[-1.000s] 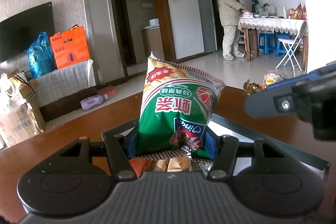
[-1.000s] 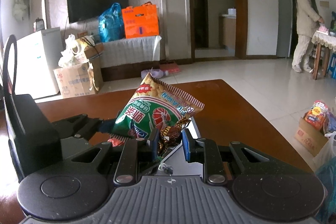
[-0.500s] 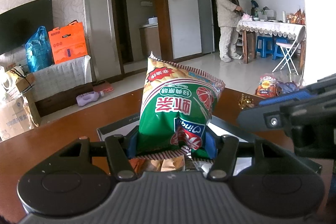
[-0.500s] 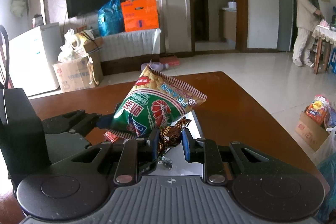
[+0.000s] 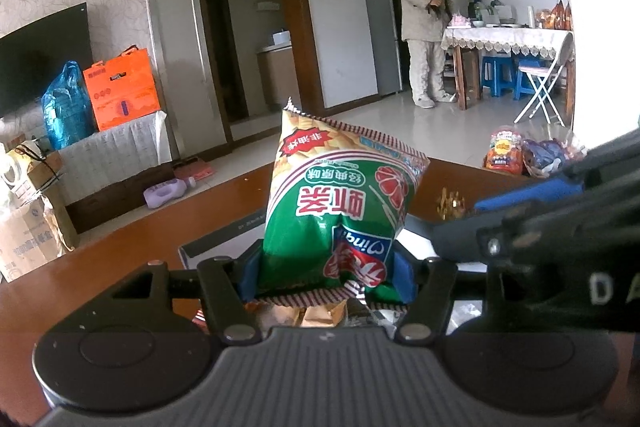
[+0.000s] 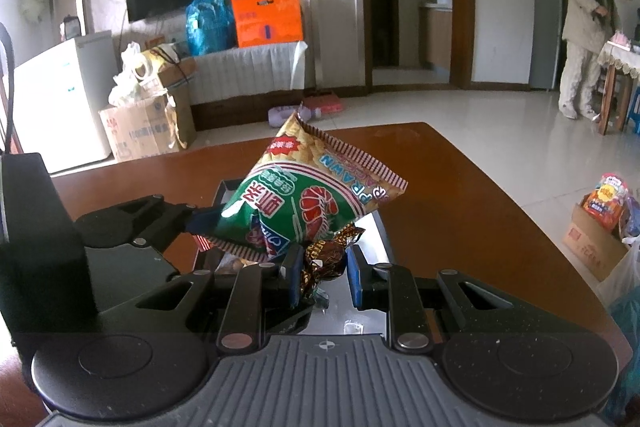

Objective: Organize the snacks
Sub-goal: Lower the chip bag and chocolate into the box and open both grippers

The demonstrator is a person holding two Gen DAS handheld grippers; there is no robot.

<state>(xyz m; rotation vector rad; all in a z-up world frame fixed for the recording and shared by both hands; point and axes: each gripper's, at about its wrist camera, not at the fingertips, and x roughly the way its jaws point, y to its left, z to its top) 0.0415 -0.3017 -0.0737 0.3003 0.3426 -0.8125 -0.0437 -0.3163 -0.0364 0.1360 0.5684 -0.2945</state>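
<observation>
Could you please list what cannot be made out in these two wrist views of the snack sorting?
- Tray contents: both views, hidden behind the prawn cracker bag and claw bodies.
- Brown wrapped sweet: right wrist view, label crumpled, unreadable.
- Right claw: left wrist view, cut off by the right edge.
- Floor snack packets: too small.

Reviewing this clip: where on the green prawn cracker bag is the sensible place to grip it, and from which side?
Grip the green prawn cracker bag low across its narrow bottom end, just above the crimped seam, coming in from below as the left gripper does now. The puffed middle would likely slip or crush. The right gripper holds a brown candy wrapper close beside the bag, so that side is crowded.
</observation>
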